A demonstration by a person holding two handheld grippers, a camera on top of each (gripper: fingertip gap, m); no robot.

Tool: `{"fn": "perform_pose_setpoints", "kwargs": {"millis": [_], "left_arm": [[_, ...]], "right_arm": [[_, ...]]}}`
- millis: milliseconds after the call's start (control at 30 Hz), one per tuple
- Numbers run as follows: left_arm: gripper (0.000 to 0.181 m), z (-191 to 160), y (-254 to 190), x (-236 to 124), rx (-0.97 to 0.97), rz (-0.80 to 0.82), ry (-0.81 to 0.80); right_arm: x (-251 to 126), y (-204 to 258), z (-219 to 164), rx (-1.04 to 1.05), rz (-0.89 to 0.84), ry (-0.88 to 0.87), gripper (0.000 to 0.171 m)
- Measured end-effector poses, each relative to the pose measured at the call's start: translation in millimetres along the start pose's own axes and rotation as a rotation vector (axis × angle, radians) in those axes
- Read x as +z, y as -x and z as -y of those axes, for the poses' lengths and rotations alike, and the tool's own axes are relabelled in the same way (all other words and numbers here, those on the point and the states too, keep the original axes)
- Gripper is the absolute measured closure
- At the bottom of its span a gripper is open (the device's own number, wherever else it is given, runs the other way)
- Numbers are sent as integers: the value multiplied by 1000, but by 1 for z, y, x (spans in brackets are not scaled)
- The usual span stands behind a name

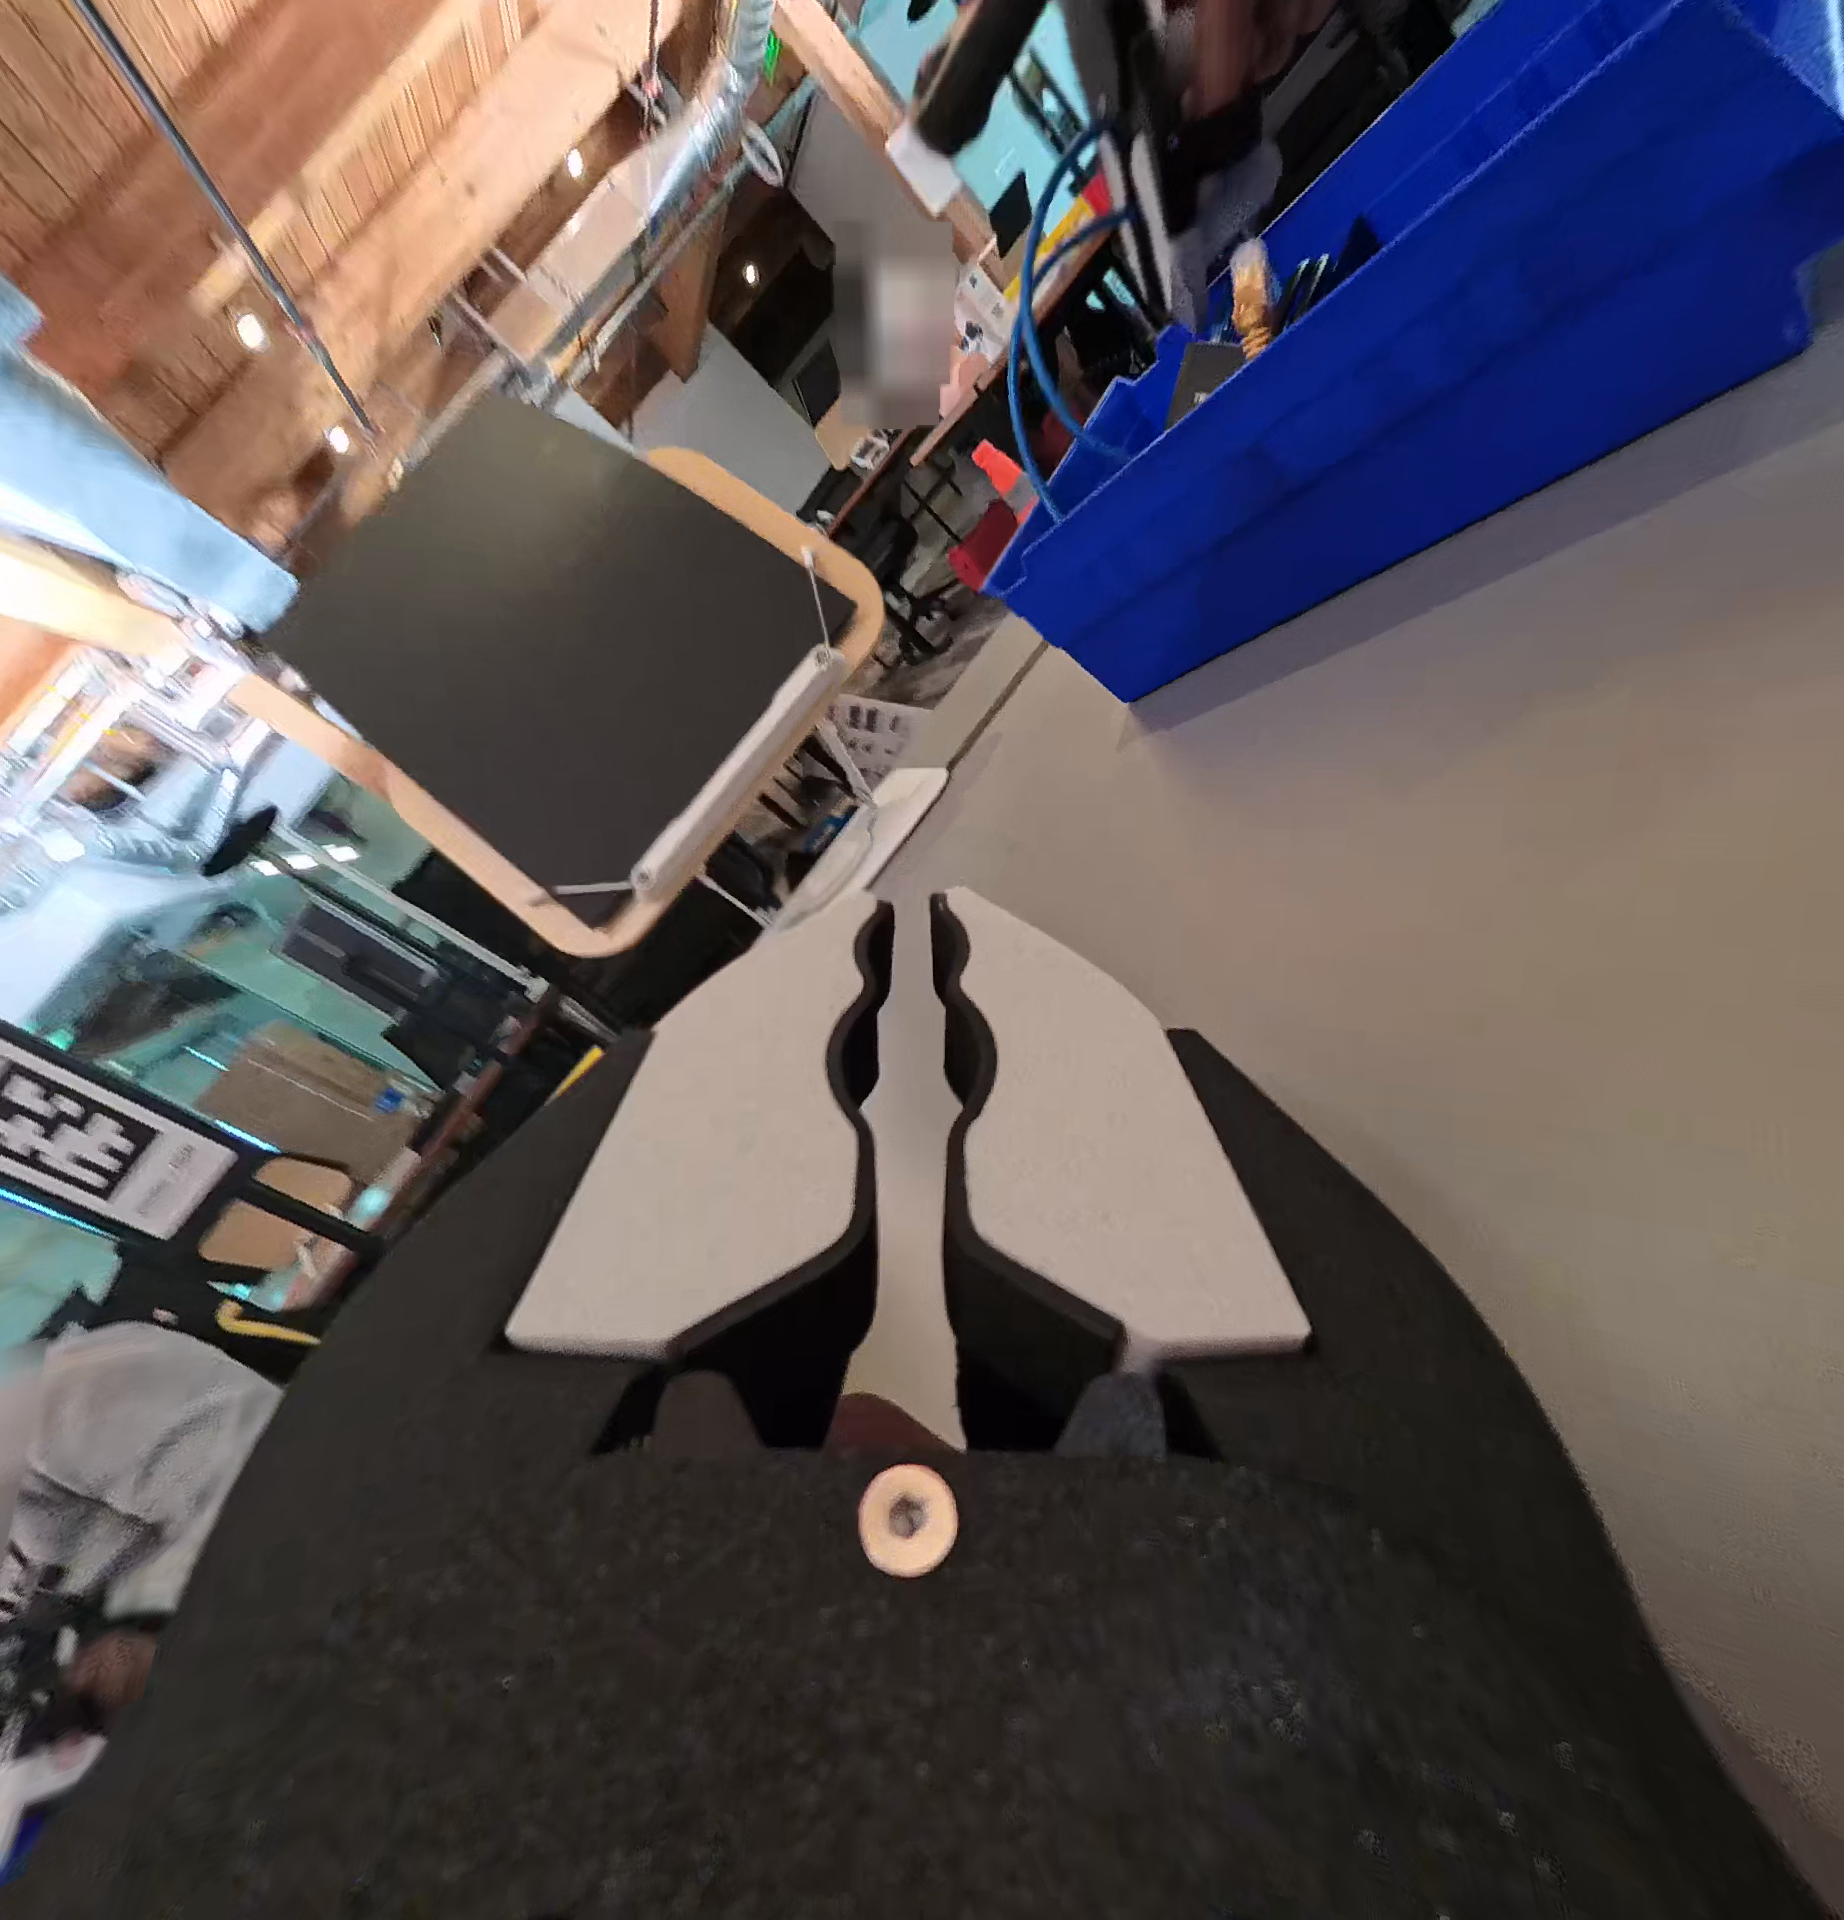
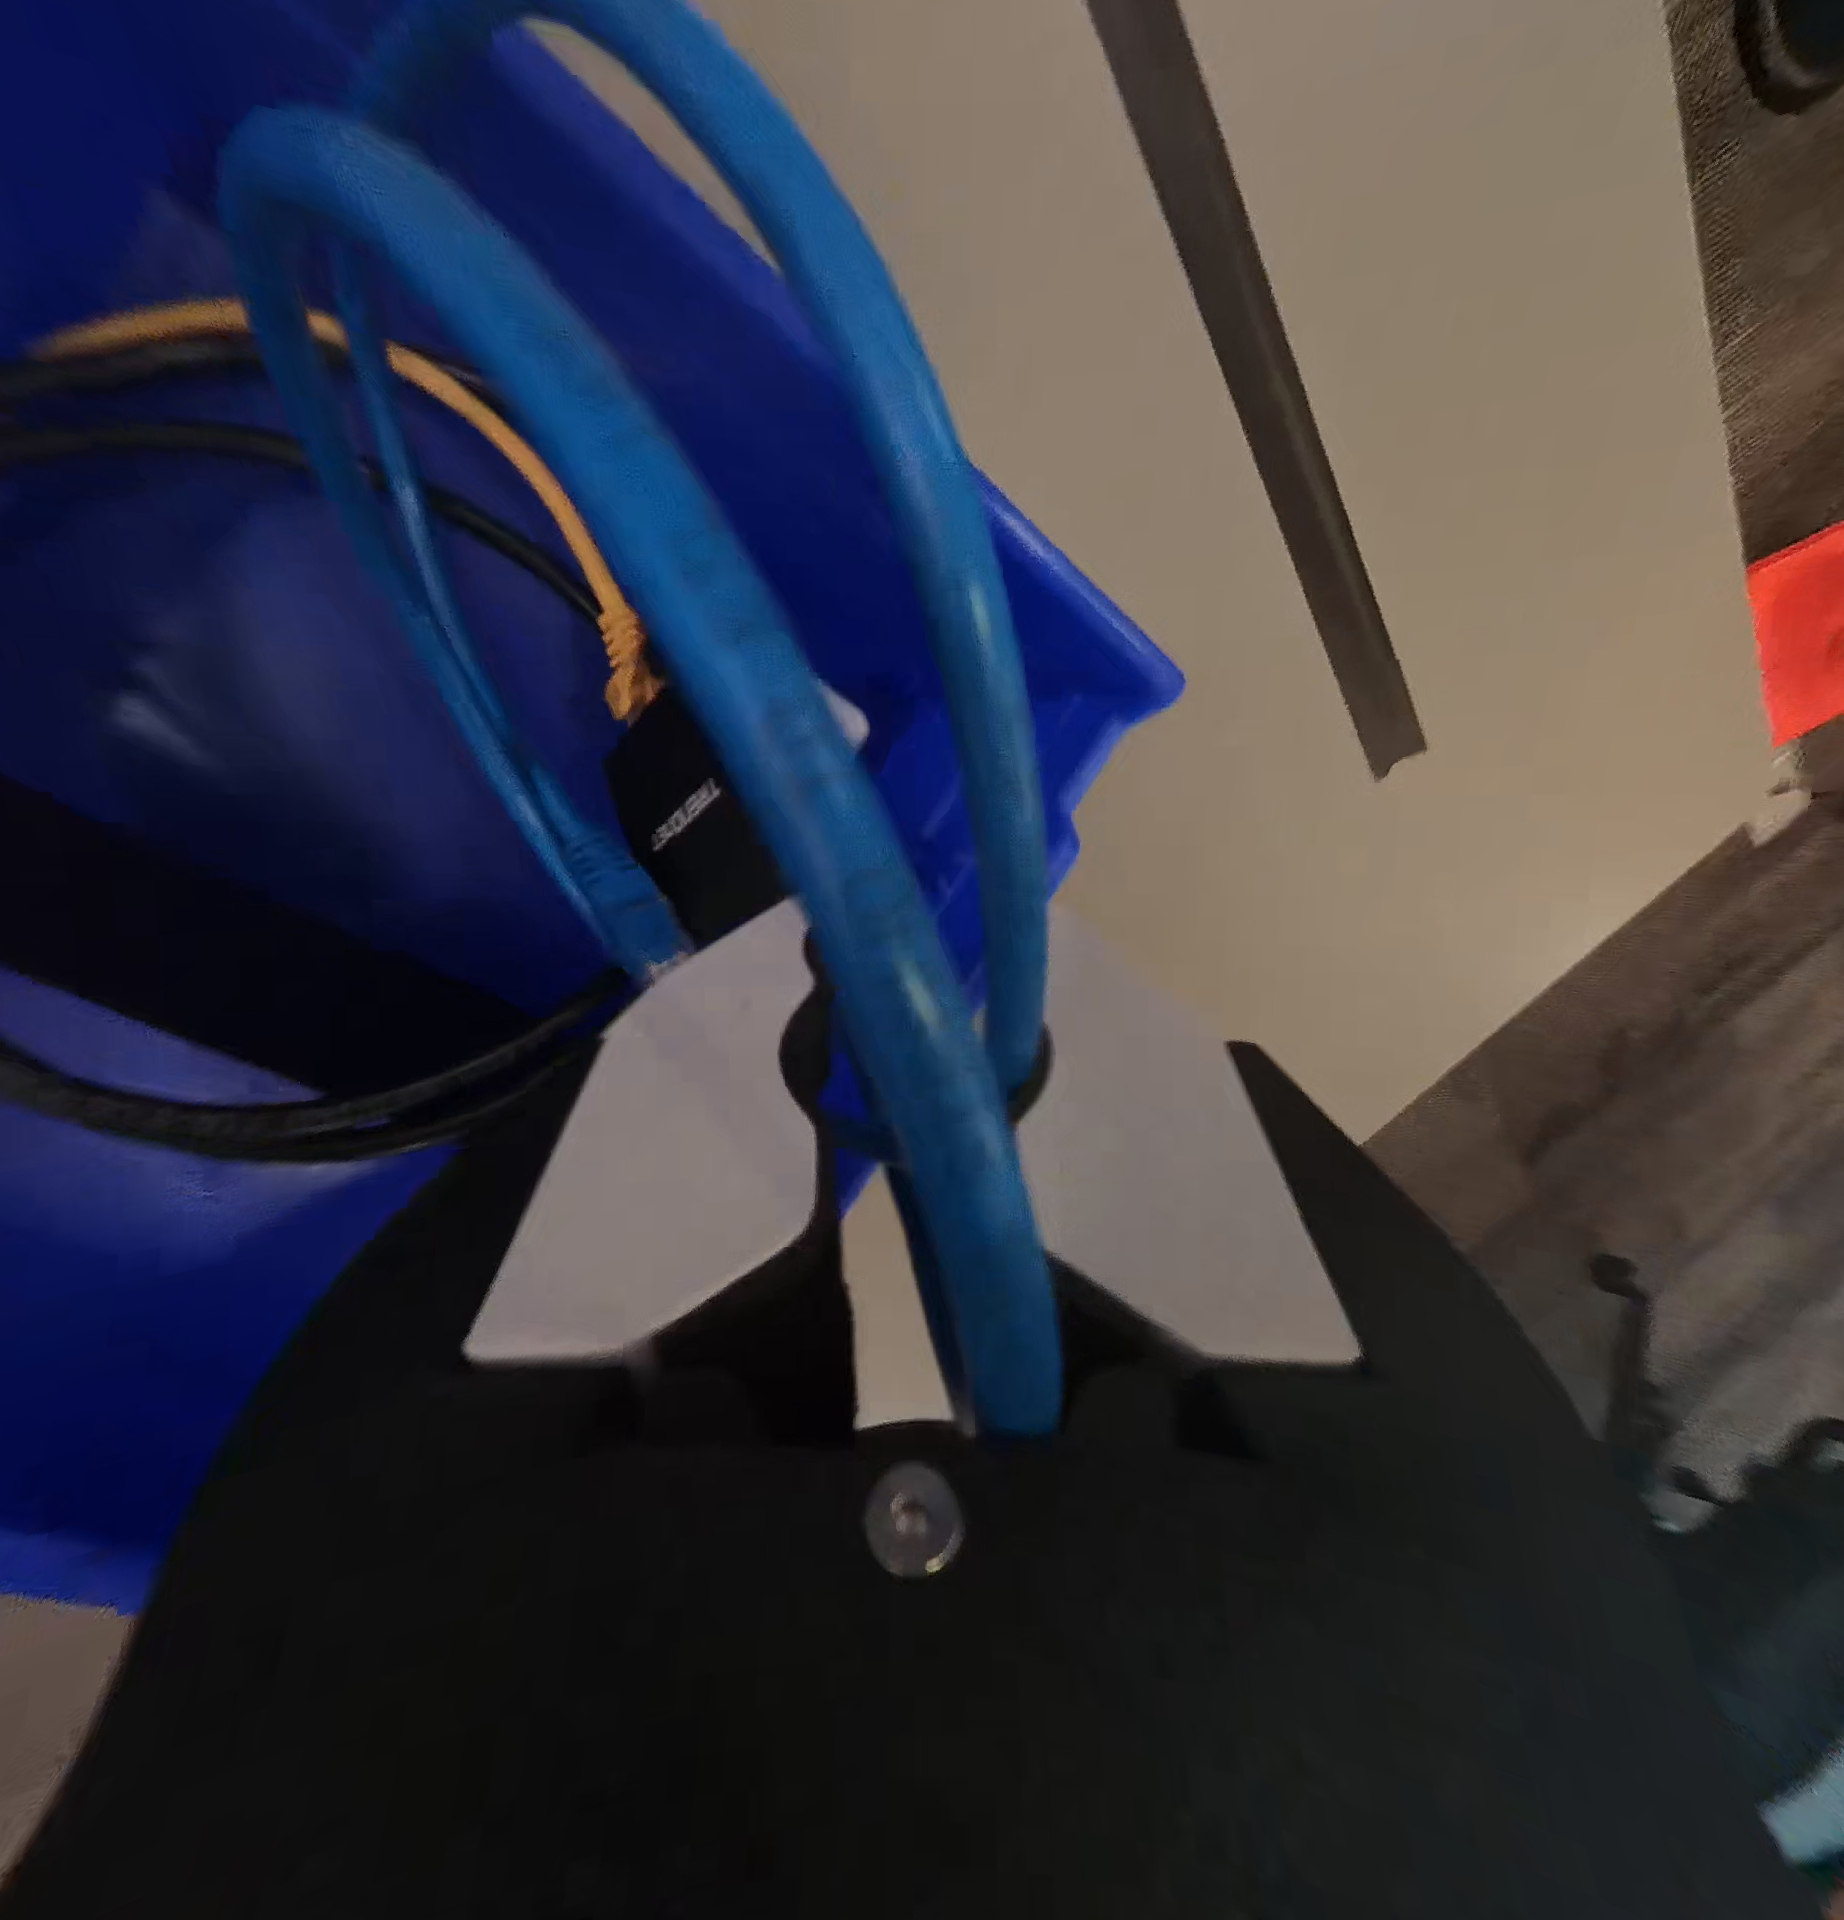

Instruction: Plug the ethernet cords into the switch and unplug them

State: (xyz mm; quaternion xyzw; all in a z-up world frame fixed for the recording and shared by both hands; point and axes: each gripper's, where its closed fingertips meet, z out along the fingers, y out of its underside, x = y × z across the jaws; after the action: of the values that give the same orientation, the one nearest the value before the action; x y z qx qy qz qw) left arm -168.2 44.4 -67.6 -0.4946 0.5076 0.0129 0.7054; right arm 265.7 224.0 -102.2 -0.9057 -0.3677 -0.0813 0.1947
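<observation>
My right gripper (image 2: 923, 925) is shut on a looped blue ethernet cord (image 2: 689, 582) and holds it above a blue bin (image 2: 222, 727). In the bin lies a small black switch (image 2: 689, 821). An orange cord (image 2: 627, 665) and a blue plug (image 2: 627, 904) sit at its ports, and a black cable (image 2: 274, 1122) runs beside it. My left gripper (image 1: 910, 904) is shut and empty, low over the grey table (image 1: 1469, 935). The left wrist view shows the bin (image 1: 1520, 364), the switch (image 1: 1204, 379), the orange plug (image 1: 1253, 301) and the blue cord (image 1: 1022, 343) hanging from the far gripper.
A black panel with a wooden rim (image 1: 565, 665) stands beyond the table's left edge. A white object (image 1: 897, 810) lies near the table's far edge. A dark strip (image 2: 1261, 364) and an orange-red patch (image 2: 1822, 634) show at the right. A person's sleeve (image 1: 118, 1455) is at lower left. The left gripper's tips are roughly 45 cm from the right gripper's.
</observation>
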Motion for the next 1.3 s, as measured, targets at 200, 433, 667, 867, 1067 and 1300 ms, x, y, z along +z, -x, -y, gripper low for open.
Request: {"fn": "perform_pose_setpoints", "kwargs": {"millis": [200,433,667,867,1067,1300], "left_arm": [[169,-28,13,-3,-336,-48,176],[155,-63,46,-38,-757,14,267],[140,-125,79,-87,-810,178,435],[140,-163,77,-94,-792,154,534],[143,-165,81,-95,-845,135,504],[143,-168,78,-91,-805,131,529]], "right_arm": [[-56,-11,-39,162,-115,-42,108],[-162,39,-56,390,-439,-476,116],[-122,182,-65,693,-291,-826,133],[-104,203,-92,837,-148,-896,132],[-102,193,-111,827,-220,-879,136],[-98,189,-114,832,-209,-874,136]]}}
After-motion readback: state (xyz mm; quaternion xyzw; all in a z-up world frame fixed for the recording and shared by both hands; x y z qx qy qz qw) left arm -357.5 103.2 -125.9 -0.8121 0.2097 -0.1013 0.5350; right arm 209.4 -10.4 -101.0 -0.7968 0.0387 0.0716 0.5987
